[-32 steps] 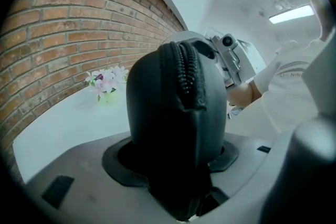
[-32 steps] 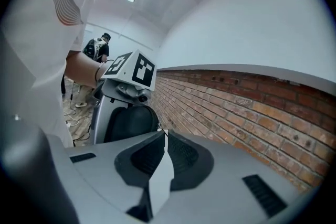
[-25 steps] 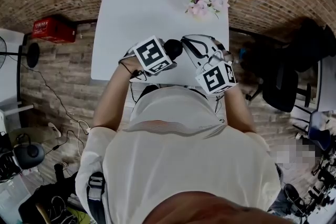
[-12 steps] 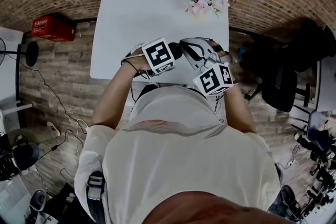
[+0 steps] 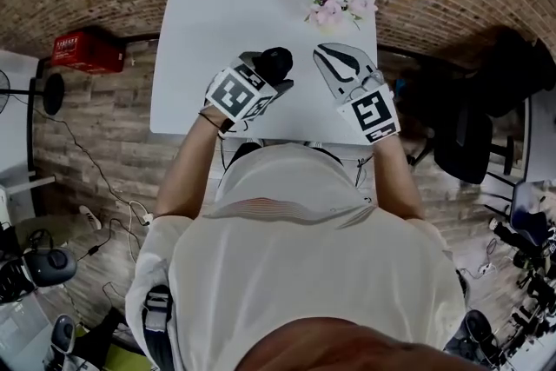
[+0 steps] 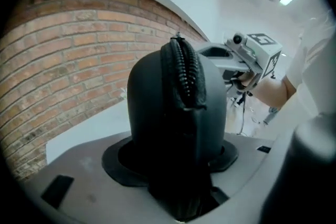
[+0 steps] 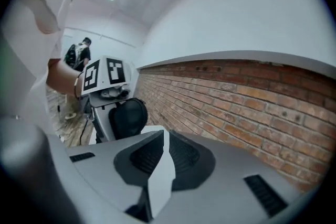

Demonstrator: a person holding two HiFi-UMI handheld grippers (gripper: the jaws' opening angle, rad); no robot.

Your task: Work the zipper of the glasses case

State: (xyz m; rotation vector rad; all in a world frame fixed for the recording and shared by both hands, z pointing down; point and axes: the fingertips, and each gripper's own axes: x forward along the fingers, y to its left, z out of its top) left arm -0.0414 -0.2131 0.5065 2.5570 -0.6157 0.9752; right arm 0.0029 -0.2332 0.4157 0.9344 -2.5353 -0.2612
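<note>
The black glasses case (image 5: 276, 62) is off the white table (image 5: 226, 13) with my left gripper (image 5: 265, 76) shut on its lower end. In the left gripper view the case (image 6: 173, 113) stands upright between the jaws, its zipper (image 6: 185, 73) running up the edge that faces the camera. My right gripper (image 5: 337, 55) hangs to the right of the case, apart from it. Seen in the right gripper view, the right gripper's (image 7: 163, 136) jaws stand a narrow crack apart with nothing between them, and the case (image 7: 126, 115) shows to the left beyond them.
A pink flower bunch (image 5: 334, 4) sits at the table's far right corner. A brick wall runs behind the table. A red box (image 5: 87, 48) lies on the floor at the left, and a black chair (image 5: 473, 135) stands at the right.
Both grippers have moved forward over the table. The right gripper has come away from the case and now sits apart to its right. The left gripper has turned with the case.
</note>
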